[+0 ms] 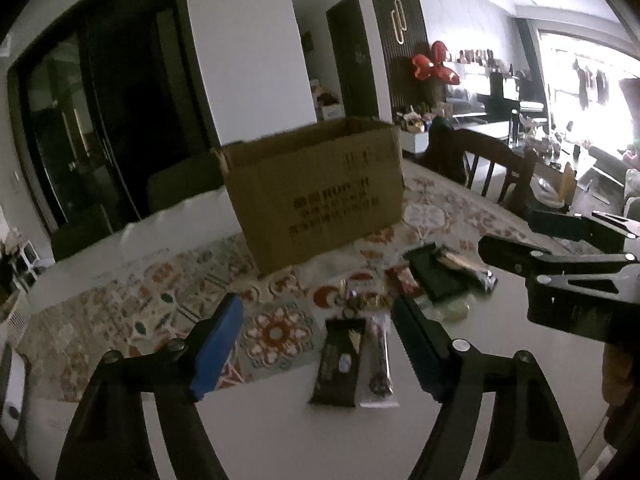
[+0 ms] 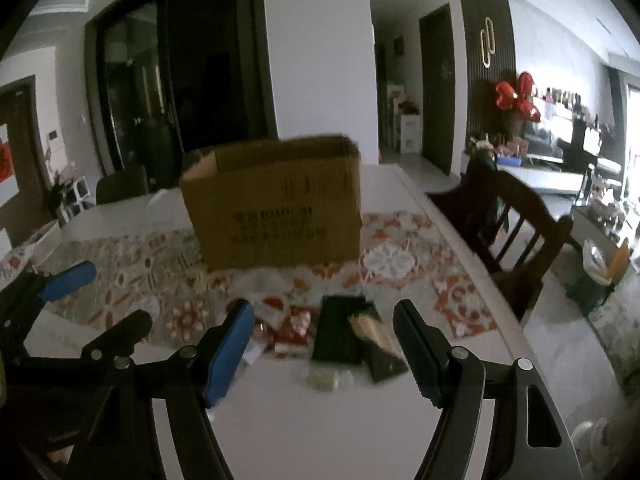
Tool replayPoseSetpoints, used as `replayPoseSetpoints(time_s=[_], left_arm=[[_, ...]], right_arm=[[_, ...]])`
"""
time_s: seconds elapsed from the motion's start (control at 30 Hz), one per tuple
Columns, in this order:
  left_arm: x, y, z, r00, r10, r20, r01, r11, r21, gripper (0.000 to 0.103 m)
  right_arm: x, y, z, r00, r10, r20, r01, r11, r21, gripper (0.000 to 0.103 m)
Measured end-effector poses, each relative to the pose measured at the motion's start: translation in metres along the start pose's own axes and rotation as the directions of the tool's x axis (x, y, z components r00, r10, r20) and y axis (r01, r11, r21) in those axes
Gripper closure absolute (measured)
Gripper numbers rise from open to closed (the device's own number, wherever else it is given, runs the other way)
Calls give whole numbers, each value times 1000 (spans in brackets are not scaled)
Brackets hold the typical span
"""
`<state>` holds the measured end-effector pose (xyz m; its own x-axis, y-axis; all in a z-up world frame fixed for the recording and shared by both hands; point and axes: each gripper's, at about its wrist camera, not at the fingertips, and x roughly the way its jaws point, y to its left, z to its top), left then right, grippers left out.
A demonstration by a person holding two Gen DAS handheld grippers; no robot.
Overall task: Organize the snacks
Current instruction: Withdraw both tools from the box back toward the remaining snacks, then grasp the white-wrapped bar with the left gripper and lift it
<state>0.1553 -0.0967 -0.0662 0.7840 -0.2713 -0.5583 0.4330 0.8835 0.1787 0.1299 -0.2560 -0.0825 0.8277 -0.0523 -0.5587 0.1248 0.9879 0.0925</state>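
Observation:
An open cardboard box [image 1: 316,188] [image 2: 276,204] stands on the patterned cloth in the middle of the table. In front of it lie several snack packets: a dark flat packet [image 1: 339,362] and a slim dark bar [image 1: 379,356] near my left gripper [image 1: 320,344], and further right a black packet [image 1: 434,276] [image 2: 340,334] beside a red one [image 1: 406,282]. My left gripper hangs over the two near packets, open, with nothing pressed between its pads. My right gripper [image 2: 324,344] is open above the black packet and touches nothing.
A floral cloth [image 1: 152,304] covers part of the white table [image 2: 320,432]. A dark wooden chair [image 2: 516,220] stands at the table's right side. My right gripper's body [image 1: 560,272] shows at the right of the left wrist view. Furniture and shelves fill the room beyond.

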Motion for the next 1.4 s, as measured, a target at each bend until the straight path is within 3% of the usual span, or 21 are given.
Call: replayPoseSetpoints(time_s=[0.3,0.83,1.07,1.4], left_arm=[[22,-13,-18,995,-43,-85,41,999,-19,40],[64,-25,-29,970,-130,-205,122,991,-51,68],[76,-26,-30,957,-166,-236,152,985,-78,71],[88,-27,-30,948,-187,-257,166,981,-101,73]], right_arm=[[21,-2,-27,997,-16,-73,16,1000,4,31],[55,2,-45,990,-5,-139,-2,999,-45,37],[67,0,-47,986,-1,-167,-6,999,-41,44],[77,-1,-48,978,16,-206,-22,999,-25,45]])
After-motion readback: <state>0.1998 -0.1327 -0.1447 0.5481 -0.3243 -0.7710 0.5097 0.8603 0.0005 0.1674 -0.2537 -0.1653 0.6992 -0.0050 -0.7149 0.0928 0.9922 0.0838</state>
